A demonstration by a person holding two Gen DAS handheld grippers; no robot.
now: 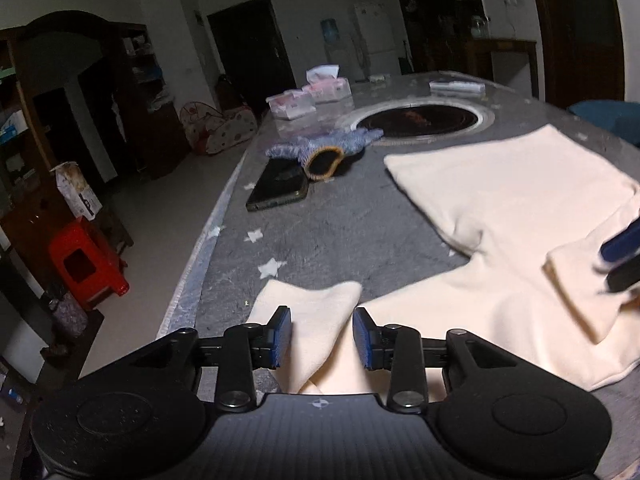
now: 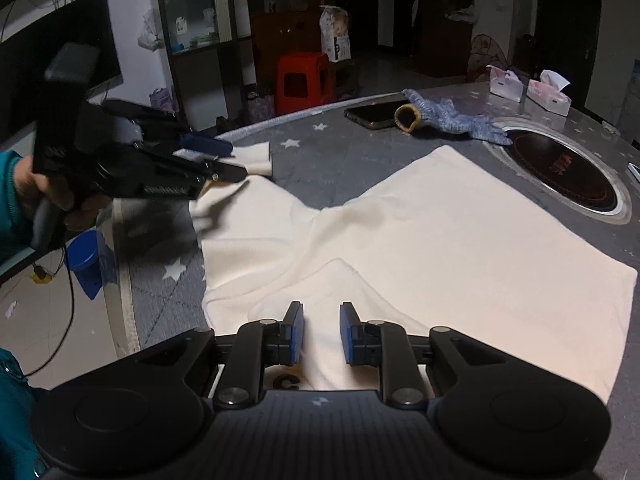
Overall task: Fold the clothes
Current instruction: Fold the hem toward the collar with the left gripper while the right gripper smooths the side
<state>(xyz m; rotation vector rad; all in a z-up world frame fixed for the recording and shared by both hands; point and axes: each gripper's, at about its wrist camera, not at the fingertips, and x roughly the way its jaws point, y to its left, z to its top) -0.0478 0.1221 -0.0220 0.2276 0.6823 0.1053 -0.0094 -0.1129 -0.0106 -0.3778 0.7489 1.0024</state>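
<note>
A cream long-sleeved garment (image 1: 500, 192) (image 2: 440, 232) lies spread on the grey star-patterned table cover (image 1: 320, 228). My left gripper (image 1: 322, 334) has one sleeve (image 1: 316, 312) bunched between its blue pads; in the right wrist view this gripper (image 2: 224, 160) holds the sleeve's end (image 2: 256, 158) just above the table's left edge, with a hand (image 2: 48, 192) on its handle. My right gripper (image 2: 322, 332) is closed on a raised fold of the other sleeve (image 2: 336, 280). At the far right of the left wrist view it (image 1: 624, 256) holds that cuff (image 1: 580, 292) over the garment.
A dark phone (image 1: 278, 186) (image 2: 376, 114) and a blue knitted glove (image 1: 332, 148) (image 2: 452, 116) lie beyond the garment. A round built-in hob (image 1: 420, 120) (image 2: 560, 168) and tissue packs (image 1: 308, 98) (image 2: 548, 94) sit further back. A red stool (image 1: 88, 264) stands on the floor beside the table.
</note>
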